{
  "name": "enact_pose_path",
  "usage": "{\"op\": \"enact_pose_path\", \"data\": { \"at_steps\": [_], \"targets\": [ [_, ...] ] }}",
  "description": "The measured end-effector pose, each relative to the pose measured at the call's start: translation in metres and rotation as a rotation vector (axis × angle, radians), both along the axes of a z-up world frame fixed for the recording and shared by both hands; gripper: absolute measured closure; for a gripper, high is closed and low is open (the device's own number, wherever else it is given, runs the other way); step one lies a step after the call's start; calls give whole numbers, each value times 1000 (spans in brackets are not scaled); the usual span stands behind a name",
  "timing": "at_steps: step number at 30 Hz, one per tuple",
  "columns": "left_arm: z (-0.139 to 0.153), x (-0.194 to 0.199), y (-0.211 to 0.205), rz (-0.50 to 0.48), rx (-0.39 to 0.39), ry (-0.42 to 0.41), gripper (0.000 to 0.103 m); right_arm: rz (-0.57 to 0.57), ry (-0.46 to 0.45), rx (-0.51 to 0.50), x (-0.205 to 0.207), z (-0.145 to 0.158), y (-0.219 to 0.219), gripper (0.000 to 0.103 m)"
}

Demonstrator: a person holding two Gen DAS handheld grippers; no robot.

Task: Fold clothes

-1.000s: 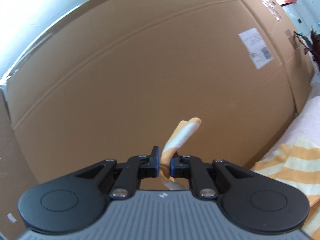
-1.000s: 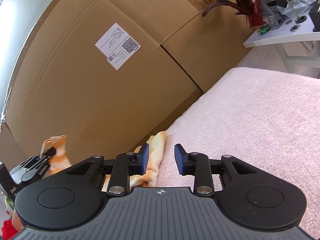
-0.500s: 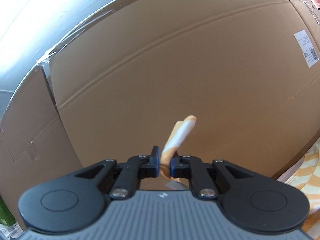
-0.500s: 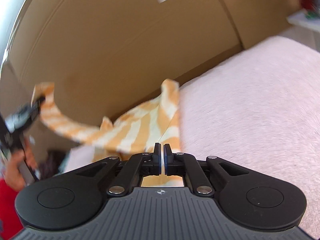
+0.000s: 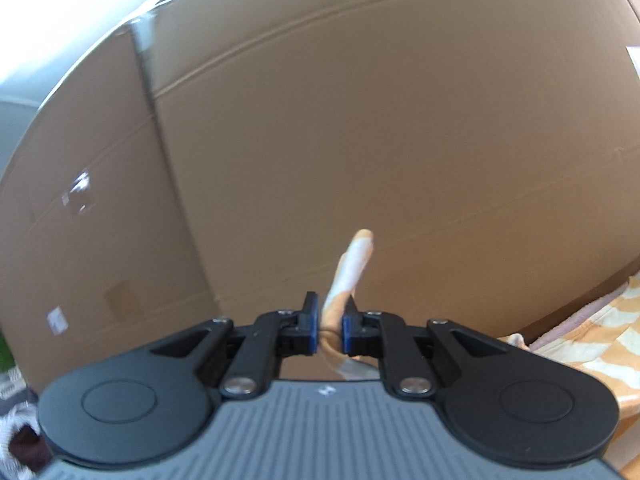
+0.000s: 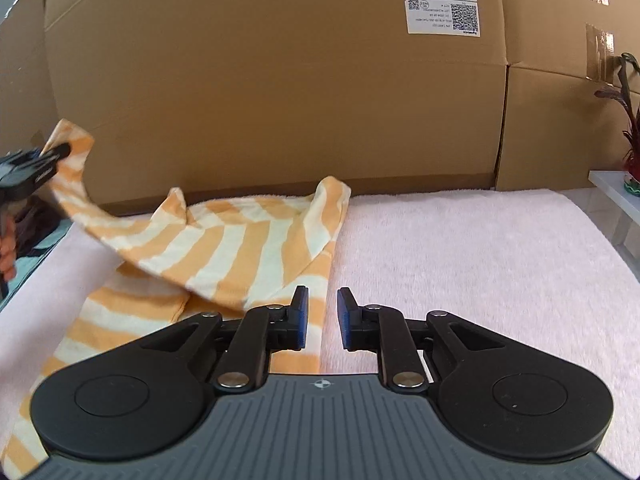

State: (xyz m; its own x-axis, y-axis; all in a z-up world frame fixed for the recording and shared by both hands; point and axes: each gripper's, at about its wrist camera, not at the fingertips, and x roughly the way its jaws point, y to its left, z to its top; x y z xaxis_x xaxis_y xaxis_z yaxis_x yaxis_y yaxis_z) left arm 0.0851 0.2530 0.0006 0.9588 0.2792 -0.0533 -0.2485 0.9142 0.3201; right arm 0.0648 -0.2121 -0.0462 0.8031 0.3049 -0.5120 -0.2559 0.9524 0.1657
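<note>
Right wrist view: garment (image 6: 224, 248) lies on the padded surface (image 6: 460, 264), occupying its 9 o'clock half. One corner is lifted toward 10 o'clock, pinched in the left gripper (image 6: 60, 151). Cardboard boxes (image 6: 280, 80) stand behind at 12 o'clock. Right gripper (image 6: 322, 316), jaws opening, sits over the garment's 3 o'clock edge. Shelf (image 6: 612, 184) at 3 o'clock.

White shipping label (image 6: 442, 16) with QR codes stuck upside down on cardboard box (image 6: 280, 80), print too small to be read

The shirt (image 6: 224, 248) has orange and cream stripes. It lies on a pale pink towel (image 6: 460, 260). Brown cardboard boxes (image 6: 280, 80) stand behind.
</note>
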Motion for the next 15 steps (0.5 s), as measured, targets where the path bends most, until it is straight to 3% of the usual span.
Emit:
{"op": "enact_pose_path", "data": {
  "at_steps": [6, 13, 15],
  "targets": [
    [-32, -25, 12, 65, -92, -52, 89, 20, 84, 72, 66, -2, 23, 86],
    [-43, -17, 15, 4, -121, 54, 88, -19, 129, 15, 117, -14, 59, 81],
    [-45, -12, 21, -9, -157, 105, 89, -33, 133, -10, 124, -16, 64, 93]
  ]
}}
